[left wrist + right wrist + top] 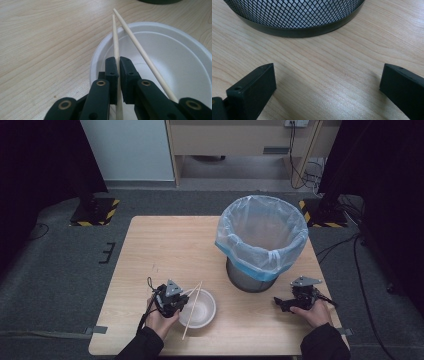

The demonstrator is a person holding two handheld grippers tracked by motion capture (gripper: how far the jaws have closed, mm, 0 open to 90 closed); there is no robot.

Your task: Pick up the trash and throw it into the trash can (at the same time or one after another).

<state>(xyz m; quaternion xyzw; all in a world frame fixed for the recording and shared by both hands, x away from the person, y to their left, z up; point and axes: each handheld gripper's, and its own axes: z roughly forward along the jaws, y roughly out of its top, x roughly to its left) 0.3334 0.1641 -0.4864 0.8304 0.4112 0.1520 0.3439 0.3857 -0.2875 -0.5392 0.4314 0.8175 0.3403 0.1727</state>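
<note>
On the wooden table (pixel 150 250), the white bowl (pixel 200 311) serves as the landmark; it sits near the front edge, left of the middle. Just left of the bowl, the left hand (pixel 159 319) holds the left gripper (pixel 179 304), which reaches over the bowl's left rim. In the left gripper view, the left gripper (pixel 118 65) has its jaws pressed together on one chopstick (pixel 116 40), which runs straight up between the pads and crosses the bowl's (pixel 175 62) far rim onto the table (pixel 45 37) beyond. The second chopstick (pixel 140 47) lies free just to the right of the clamped one, slanting across the bowl's inside; its far tip is near the first one's tip, and its near end passes over the right jaw. Seen from the high view, the two chopsticks (pixel 192 307) lie across the bowl's left half, running from front to back.

Behind and to the right of the bowl stands the mesh bin (pixel 262 242), lined with a pale blue bag. Well to the right of the bowl, past the bin's base, the right hand (pixel 315 314) holds the right gripper (pixel 281 304) low on the table. In the right gripper view its jaws stand wide apart with bare table (pixel 324 75) between them, and the bin's (pixel 294 15) base is just ahead.
</note>
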